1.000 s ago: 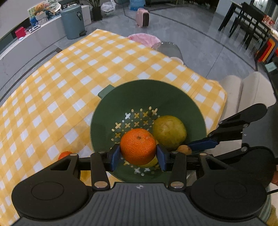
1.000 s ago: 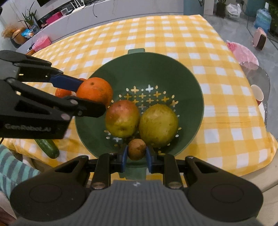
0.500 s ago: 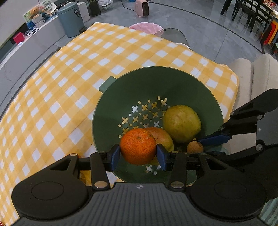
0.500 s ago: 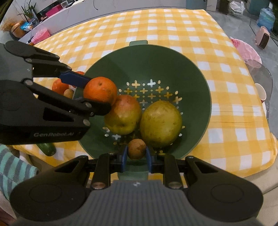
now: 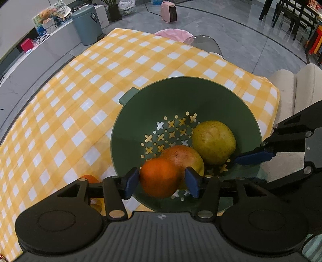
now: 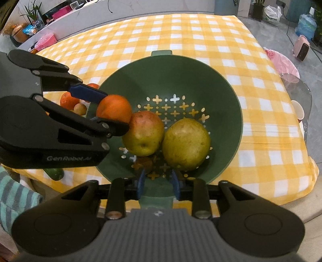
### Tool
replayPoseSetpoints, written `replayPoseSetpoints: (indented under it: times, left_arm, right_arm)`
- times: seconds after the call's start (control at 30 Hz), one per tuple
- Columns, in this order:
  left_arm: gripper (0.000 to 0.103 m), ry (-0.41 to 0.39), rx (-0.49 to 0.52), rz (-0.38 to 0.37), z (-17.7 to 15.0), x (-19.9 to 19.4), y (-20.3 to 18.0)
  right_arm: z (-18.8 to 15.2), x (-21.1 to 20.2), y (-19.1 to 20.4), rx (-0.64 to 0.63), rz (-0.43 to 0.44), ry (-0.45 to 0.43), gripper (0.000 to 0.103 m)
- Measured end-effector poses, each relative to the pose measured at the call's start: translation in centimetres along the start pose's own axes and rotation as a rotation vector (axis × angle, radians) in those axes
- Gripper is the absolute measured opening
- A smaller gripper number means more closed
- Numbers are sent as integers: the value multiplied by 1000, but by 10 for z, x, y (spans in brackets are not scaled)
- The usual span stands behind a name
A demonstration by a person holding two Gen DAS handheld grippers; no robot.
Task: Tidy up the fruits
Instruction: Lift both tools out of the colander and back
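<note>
While both grippers' fingers (image 5: 131, 182) spread, orange (image 5: 160, 177) loose, small brown fruit (image 6: 143, 163) dropped.

Around the worktop: what I can see in the room

I see a yellow-and-white checked cloth (image 5: 84, 104) over the worktop, a grey-blue pedal bin (image 5: 87, 24) on the grey tiled floor (image 5: 231, 30), and a small pink heater (image 5: 169, 11) beyond it. A pink cushion (image 5: 174, 34) lies on a clear chair (image 5: 207, 43) at the far edge. Dark dining chairs (image 5: 285, 16) stand far right, a cream sofa (image 5: 291, 88) near right. In my right view a water bottle (image 6: 306, 23), a potted plant (image 6: 33, 15) and a striped teal sleeve (image 6: 14, 199) show.
</note>
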State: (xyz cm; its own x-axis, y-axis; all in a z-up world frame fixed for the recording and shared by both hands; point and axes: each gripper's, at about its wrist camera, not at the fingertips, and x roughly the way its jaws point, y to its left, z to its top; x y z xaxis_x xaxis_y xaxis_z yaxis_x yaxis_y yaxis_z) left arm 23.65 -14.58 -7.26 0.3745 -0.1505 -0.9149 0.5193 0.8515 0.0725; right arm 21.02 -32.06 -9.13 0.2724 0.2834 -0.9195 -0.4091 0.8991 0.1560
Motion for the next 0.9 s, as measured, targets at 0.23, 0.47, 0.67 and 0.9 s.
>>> replayPoseSetpoints:
  times: [0.23,0.47,0.67,0.9]
  left_arm:
    - [71,-60,-8,-22,-4,-20,0]
    - [71,-117,-14,-2,-17,-48,3]
    - [71,-154,-45,38,-38,-69,13]
    - [71,-207,-85,77,-67,-93,25]
  right_arm:
    - [-5,-9,9,-15,-41,-40,44]
    - [-18,-29,18,-17,-109,-133,63]
    - [-34,-50,28,21,-147,-235,69]
    - [-48,-58,50,70,-135,-324,69]
